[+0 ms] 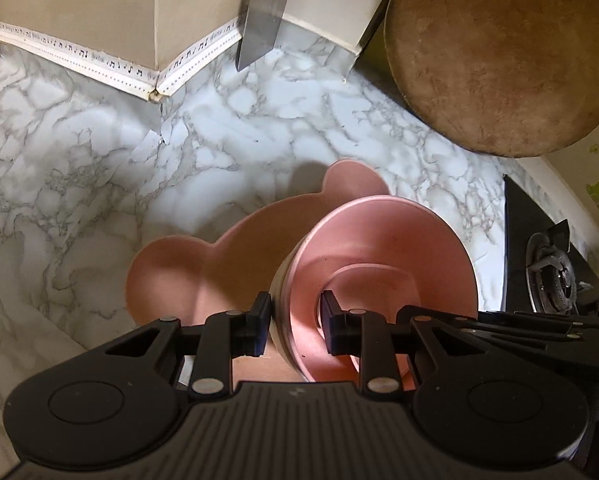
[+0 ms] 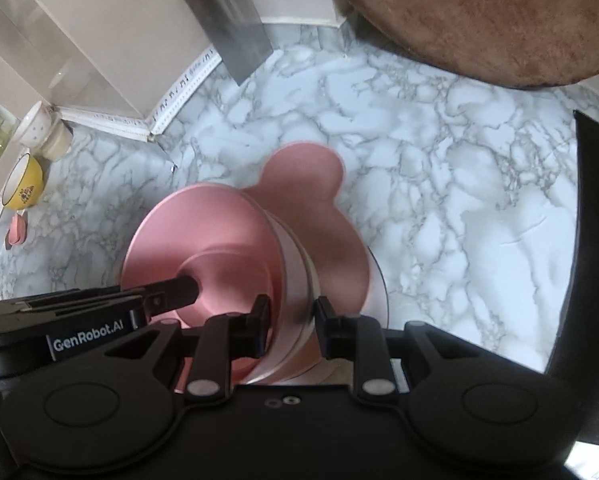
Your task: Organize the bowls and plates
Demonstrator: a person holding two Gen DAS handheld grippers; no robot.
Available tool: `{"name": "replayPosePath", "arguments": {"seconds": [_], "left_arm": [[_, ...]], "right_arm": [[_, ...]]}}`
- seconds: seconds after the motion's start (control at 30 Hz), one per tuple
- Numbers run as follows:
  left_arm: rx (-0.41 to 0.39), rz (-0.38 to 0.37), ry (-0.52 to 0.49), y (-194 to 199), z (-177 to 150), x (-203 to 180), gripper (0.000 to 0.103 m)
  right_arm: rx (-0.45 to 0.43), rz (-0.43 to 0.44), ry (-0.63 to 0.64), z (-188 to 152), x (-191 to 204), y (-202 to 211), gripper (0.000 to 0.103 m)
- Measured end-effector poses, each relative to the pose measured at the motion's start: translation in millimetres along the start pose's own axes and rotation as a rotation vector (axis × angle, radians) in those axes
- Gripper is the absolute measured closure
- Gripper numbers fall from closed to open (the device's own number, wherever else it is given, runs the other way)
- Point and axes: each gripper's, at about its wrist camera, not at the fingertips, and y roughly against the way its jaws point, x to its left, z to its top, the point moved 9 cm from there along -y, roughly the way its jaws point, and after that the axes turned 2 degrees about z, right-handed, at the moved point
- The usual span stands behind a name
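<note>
A stack of pink bowls (image 1: 383,252) (image 2: 203,240) rests on a pink bear-shaped plate (image 1: 175,276) (image 2: 303,176), and both are carried over the marble counter (image 1: 79,168) (image 2: 439,168). My left gripper (image 1: 295,324) is shut on the left side of the stacked rims, with one finger inside the top bowl. My right gripper (image 2: 293,324) is shut on the opposite side of the same rims. Each gripper also shows at the edge of the other's view. The near part of the plate is hidden under the grippers.
A round wooden chopping board (image 1: 499,52) (image 2: 479,12) leans at the back right, with a cleaver (image 1: 263,20) (image 2: 235,28) hanging beside it. A black gas hob (image 1: 551,276) (image 2: 591,240) borders the counter on the right. A yellow bowl (image 2: 23,184) and a white cup (image 2: 39,128) stand far left.
</note>
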Motion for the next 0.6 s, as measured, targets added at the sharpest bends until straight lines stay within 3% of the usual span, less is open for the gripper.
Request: {"name": "replayPosePath", "arguments": {"seconds": [0.6], "left_arm": [[0.059, -0.007, -0.033, -27.9, 7.7, 0.0, 0.078]], "right_arm": [[0.054, -0.005, -0.078, 2.9, -14.0, -24.5, 0.077]]}}
